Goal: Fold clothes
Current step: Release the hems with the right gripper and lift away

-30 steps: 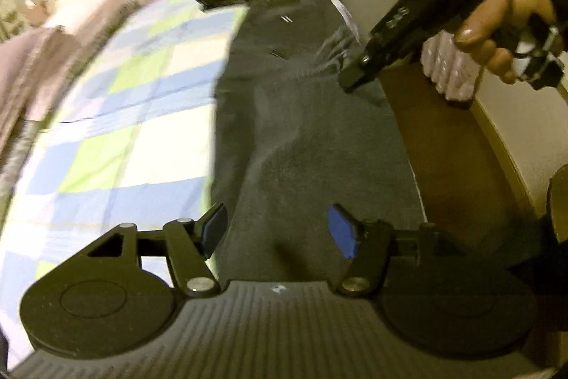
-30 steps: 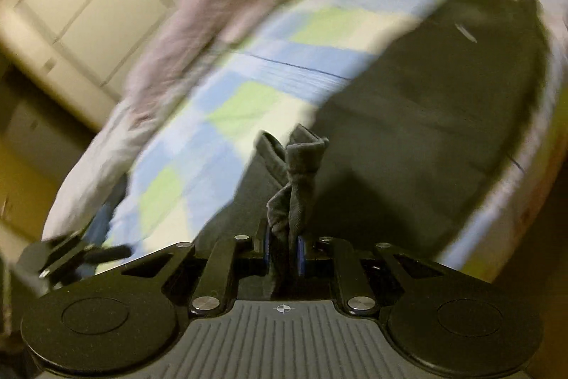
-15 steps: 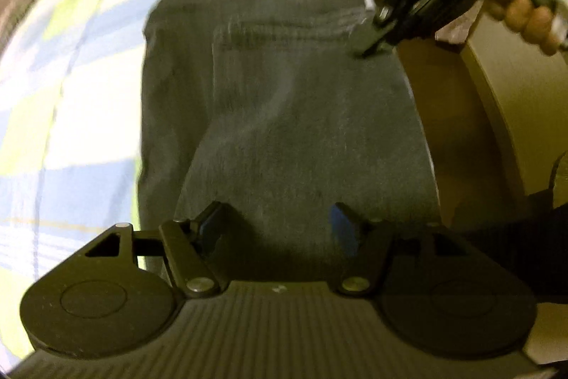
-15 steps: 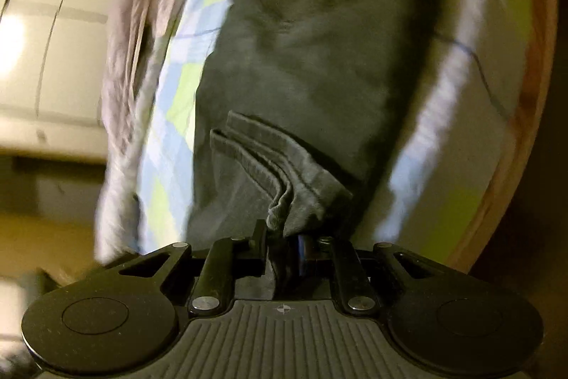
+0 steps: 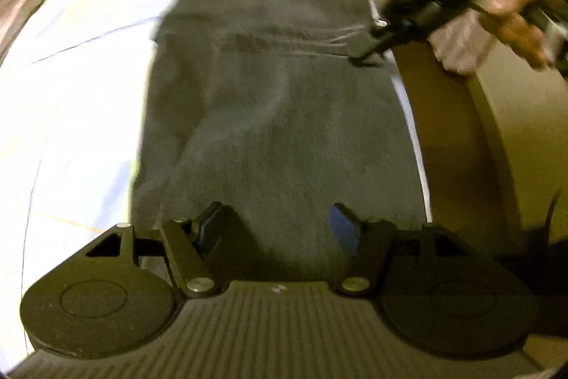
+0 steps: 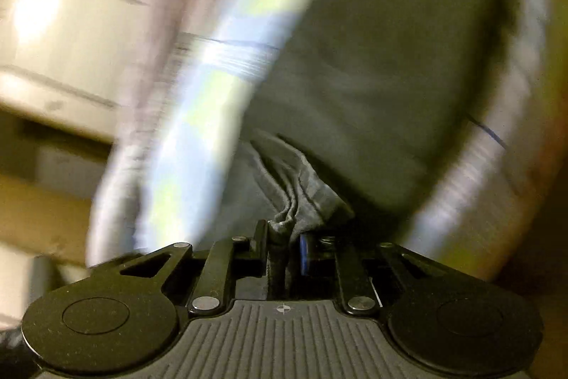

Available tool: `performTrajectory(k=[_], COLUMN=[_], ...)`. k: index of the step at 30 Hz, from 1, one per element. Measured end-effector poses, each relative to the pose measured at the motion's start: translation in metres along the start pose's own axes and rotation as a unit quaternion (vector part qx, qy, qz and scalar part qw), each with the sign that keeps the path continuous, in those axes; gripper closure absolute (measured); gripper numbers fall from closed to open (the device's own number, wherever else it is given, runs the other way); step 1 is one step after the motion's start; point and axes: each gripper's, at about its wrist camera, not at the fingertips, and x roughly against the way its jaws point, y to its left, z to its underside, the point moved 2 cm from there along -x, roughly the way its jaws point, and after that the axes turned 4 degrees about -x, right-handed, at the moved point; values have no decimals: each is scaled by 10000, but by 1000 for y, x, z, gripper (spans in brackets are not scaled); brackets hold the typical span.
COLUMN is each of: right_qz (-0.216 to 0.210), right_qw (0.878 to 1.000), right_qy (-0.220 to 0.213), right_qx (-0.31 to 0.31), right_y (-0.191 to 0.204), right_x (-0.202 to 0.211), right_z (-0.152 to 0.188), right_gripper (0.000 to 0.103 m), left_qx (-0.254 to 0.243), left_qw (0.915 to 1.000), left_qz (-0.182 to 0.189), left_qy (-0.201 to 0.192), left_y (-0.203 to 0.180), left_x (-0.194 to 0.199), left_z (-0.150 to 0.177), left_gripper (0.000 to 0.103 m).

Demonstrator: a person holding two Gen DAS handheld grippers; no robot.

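1. Left wrist view: the left gripper [image 5: 277, 222] tilts steeply down over the dark grey trousers [image 5: 277, 116], its jaws spread with nothing pinched. The trousers lie lengthwise away from the camera along the right edge of the checked bedspread [image 5: 81, 87]. At upper right a hand [image 5: 522, 13] holds the right gripper [image 5: 365, 54] at the trousers' edge.
2. Right wrist view: the right gripper [image 6: 284, 242] pinches bunched trouser fabric [image 6: 287, 198]. The blurred bedspread [image 6: 198, 116] meets pale wardrobe doors [image 6: 71, 34].
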Motion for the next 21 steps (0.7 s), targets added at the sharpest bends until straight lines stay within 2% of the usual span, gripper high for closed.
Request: performTrajectory(k=[3,5,7,9,10,13,16,18,19,20,21], right_qz=[96,213,385,701,868,1147,1318,1431,1467,1490,1471], right_qw=[9989,9981,9963,9932,9919,9902,9859,9721,9605,9460,9281], right_qy=[-124,-342,-557,-765,-817,-797,-589,-397,-308,-221,-137], right_qx=[-447,-470,-526,-533,-438,-7,847,1816,2344,2872,3417], right_y=[-15,-5,3,11,18,45,84,117,134,151,164], right_x=[-2,7,17,30,34,38,27,9,-1,-12,-23], right_z=[4,10,18,31,41,79,123,158,176,195,214], right_gripper=[86,74,72,65,61,59,58,51,37,28,28], left_qx=[-201,-198,-265,-446,-589,-1036,-1499,-2042,-2394,-2756,-3169], left_qw=[9998,9997,9996,9990,9980,9934,9877,9780,9693,9588,9450], left_qz=[84,115,97,21,-35,-174,-322,-434,-518,-582,-620], left_qy=[-15,-50,-30,86,206,471,309,-40,-218,-368,-525], left_y=[0,7,16,28,34,51,59,55,51,45,38], left_x=[4,14,23,29,31,32,43,54,58,60,61], left_z=[6,14,24,36,46,76,93,102,107,111,115], left_gripper=[41,41,41,41,41,41,41,41,41,41,41])
